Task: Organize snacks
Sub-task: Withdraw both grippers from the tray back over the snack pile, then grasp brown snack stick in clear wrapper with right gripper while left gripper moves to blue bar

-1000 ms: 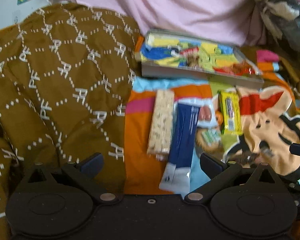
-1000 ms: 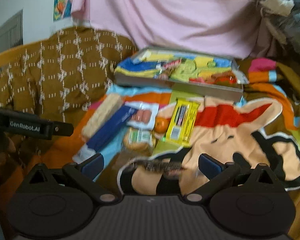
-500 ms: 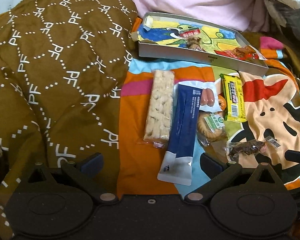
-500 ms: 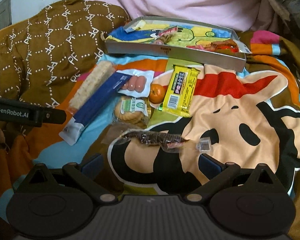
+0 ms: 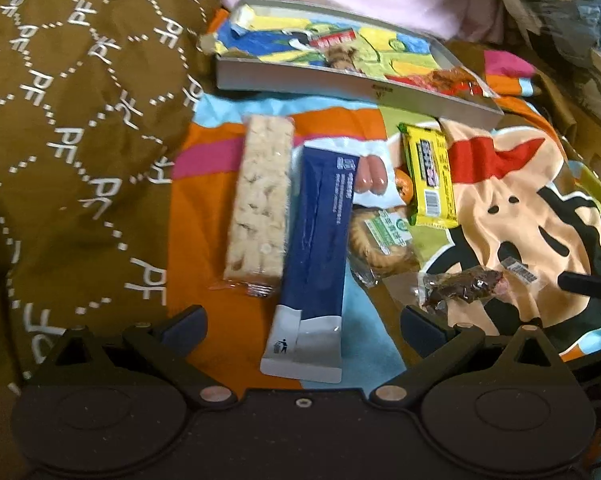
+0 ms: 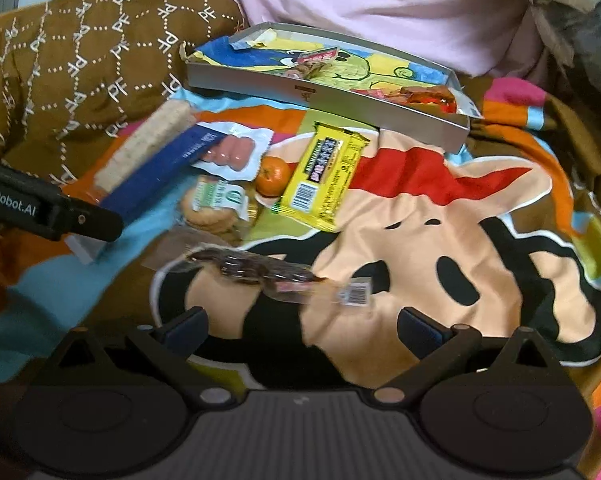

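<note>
Snacks lie on a cartoon-print blanket (image 6: 440, 240): a pale rice-crispy bar (image 5: 260, 196), a long blue packet (image 5: 320, 248), a sausage pack (image 6: 232, 152), an orange (image 6: 274, 176), a yellow packet (image 6: 324, 176), a cookie pack (image 6: 216, 204) and a dark snack in clear wrap (image 6: 256, 270). A grey tray (image 6: 380, 110) with a colourful liner holds a few snacks at the back. My left gripper (image 5: 302, 326) is open over the near end of the blue packet. My right gripper (image 6: 300, 328) is open just short of the dark snack.
A brown patterned quilt (image 5: 68, 120) is heaped on the left. Pink cloth (image 6: 360, 4) lies behind the tray. Dark crumpled fabric (image 5: 560, 12) fills the back right. The left gripper's body (image 6: 48, 208) shows in the right wrist view.
Both grippers have moved forward and lower toward the snacks. The snacks appear larger and nearer. Both stay open; nothing was picked up.
</note>
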The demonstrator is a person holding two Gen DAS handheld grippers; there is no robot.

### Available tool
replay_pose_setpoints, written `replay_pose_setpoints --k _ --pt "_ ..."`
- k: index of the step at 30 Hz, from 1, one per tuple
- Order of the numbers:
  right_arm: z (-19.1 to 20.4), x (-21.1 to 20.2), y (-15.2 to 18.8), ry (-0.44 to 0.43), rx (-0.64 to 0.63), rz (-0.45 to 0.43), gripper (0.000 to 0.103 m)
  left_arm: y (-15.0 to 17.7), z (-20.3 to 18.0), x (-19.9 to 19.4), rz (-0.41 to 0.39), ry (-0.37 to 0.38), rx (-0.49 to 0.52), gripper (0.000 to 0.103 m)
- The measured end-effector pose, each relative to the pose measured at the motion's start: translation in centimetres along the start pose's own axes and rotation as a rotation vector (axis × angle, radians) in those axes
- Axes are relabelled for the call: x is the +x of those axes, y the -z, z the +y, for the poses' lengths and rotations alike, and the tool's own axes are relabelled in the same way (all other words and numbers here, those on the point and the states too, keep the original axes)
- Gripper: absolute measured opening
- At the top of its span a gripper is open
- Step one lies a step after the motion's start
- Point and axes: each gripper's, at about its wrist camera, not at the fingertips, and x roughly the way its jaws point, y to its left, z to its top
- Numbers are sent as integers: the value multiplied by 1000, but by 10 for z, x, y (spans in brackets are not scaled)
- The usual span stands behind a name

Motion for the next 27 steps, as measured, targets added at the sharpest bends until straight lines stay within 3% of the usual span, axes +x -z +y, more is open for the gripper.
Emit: replay_pose_setpoints --k 9,17,22,27 --pt "0 17 -2 29 -87 10 103 -6 5 13 21 35 -17 101" --pt "16 26 -9 93 -332 -92 101 -8 11 19 28 97 -50 76" --pt "28 31 -10 106 -429 -137 92 -8 14 20 39 128 -69 50" --pt "38 37 -10 104 -485 -153 84 -7 10 20 46 149 -47 46"
